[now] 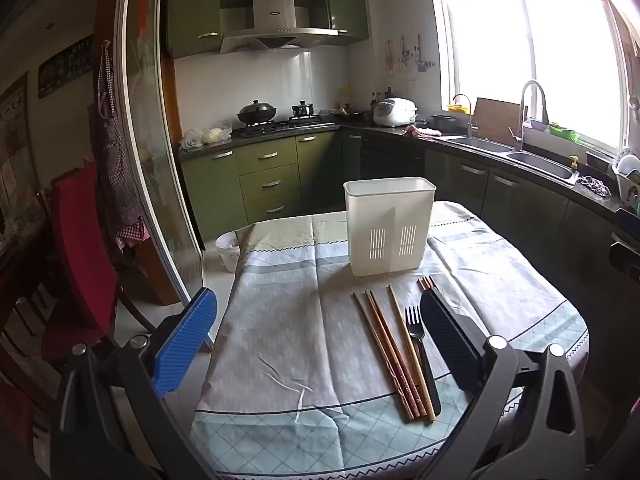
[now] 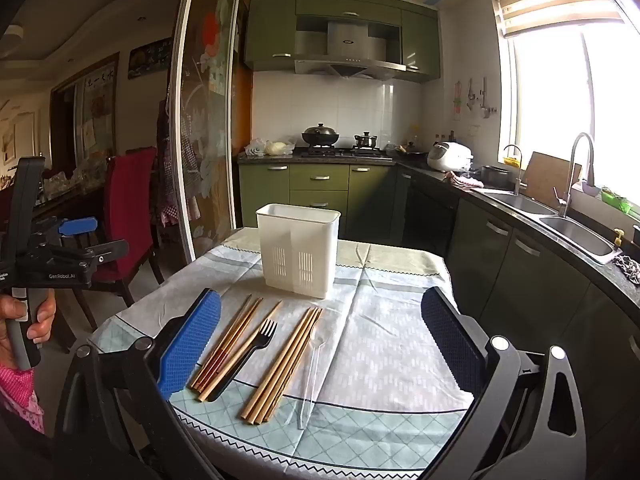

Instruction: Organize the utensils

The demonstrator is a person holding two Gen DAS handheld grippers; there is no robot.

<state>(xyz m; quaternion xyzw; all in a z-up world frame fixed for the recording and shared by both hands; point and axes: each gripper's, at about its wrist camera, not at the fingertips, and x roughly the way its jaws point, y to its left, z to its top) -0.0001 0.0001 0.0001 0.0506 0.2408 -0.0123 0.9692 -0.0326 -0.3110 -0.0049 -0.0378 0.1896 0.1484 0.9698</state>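
A white slotted utensil holder [image 1: 389,226] [image 2: 298,250] stands upright at the table's far end. In front of it lie wooden chopsticks [image 1: 390,354] [image 2: 228,344], a black plastic fork [image 1: 420,350] [image 2: 248,354], a second chopstick bundle [image 2: 284,364] and a clear plastic spoon [image 2: 312,372]. My left gripper [image 1: 320,320] is open and empty, above the table's near left. It also shows at the left edge of the right wrist view [image 2: 76,228]. My right gripper [image 2: 320,320] is open and empty above the near utensils.
The table carries a blue-grey checked cloth [image 1: 288,320] [image 2: 384,360]. A red chair [image 1: 80,248] [image 2: 132,208] and a glass sliding door [image 1: 152,160] stand to the left. Green kitchen cabinets [image 1: 268,176], stove and sink [image 1: 520,156] lie beyond. A small bin [image 1: 228,250] sits by the table's far left.
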